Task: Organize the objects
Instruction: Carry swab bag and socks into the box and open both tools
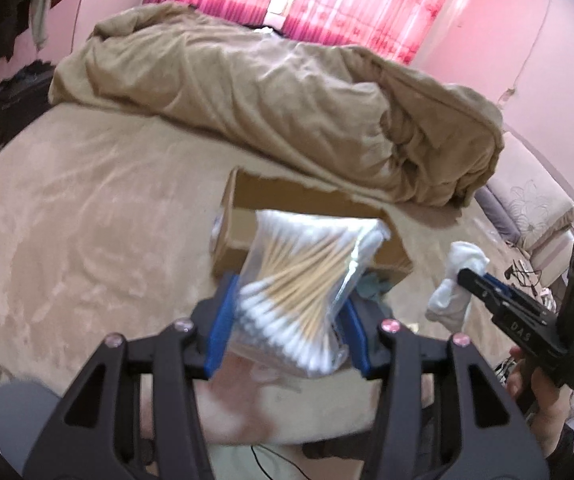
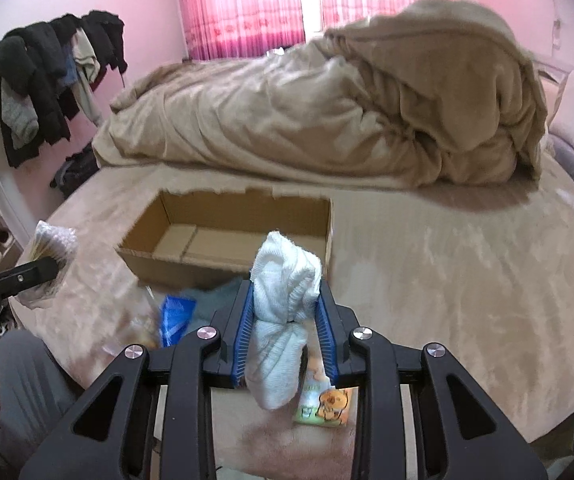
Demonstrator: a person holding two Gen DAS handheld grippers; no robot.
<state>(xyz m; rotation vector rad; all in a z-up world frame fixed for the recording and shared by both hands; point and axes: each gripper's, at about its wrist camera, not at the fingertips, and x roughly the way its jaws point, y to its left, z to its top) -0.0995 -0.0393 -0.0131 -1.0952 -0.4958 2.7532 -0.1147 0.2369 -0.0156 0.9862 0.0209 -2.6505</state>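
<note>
clamped between the left gripper's [image 1: 287, 316] blue pads: bag of cotton swabs [image 1: 307, 280]; pinched in the right gripper [image 2: 287, 332]: white sock bundle [image 2: 283, 320]; both raised before the open cardboard box [image 2: 227, 236].

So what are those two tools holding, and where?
Left tool: swab bag, by its lower half. Right tool: white cloth, around its middle.

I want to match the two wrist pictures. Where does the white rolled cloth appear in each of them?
Left wrist view: the white rolled cloth is at the right, pinched by the right hand-held gripper.
Right wrist view: the white rolled cloth is at centre, low, between the blue pads.
Shared landmark: the open cardboard box on the bed, just behind the cloth in both views.
</note>
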